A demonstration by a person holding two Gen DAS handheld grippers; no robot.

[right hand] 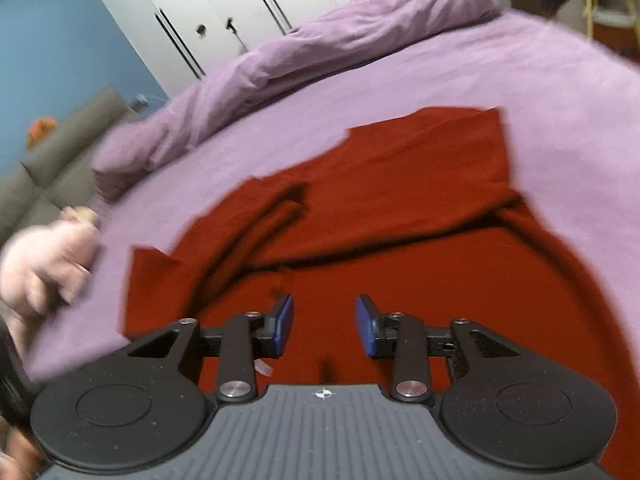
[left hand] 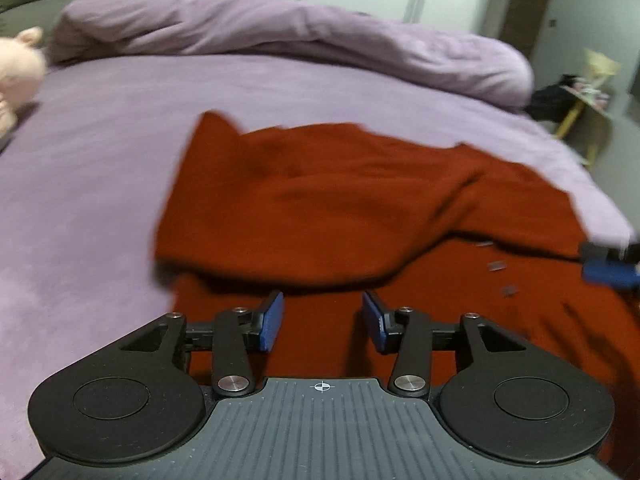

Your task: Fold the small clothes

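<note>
A dark red garment [left hand: 352, 216] lies on the purple bed sheet [left hand: 88, 184], with one part folded over the rest. It also shows in the right wrist view [right hand: 400, 216], where a sleeve lies across it. My left gripper [left hand: 323, 322] is open and empty just above the garment's near part. My right gripper [right hand: 324, 326] is open and empty above the garment too. The right gripper's blue pad shows at the right edge of the left wrist view [left hand: 610, 272].
A bunched purple duvet [left hand: 280, 36] lies along the far side of the bed. A pink plush toy [left hand: 16, 76] sits at the left; it also shows in the right wrist view [right hand: 48, 268]. White wardrobe doors [right hand: 224, 8] stand behind. The bed edge falls off at right [left hand: 600, 184].
</note>
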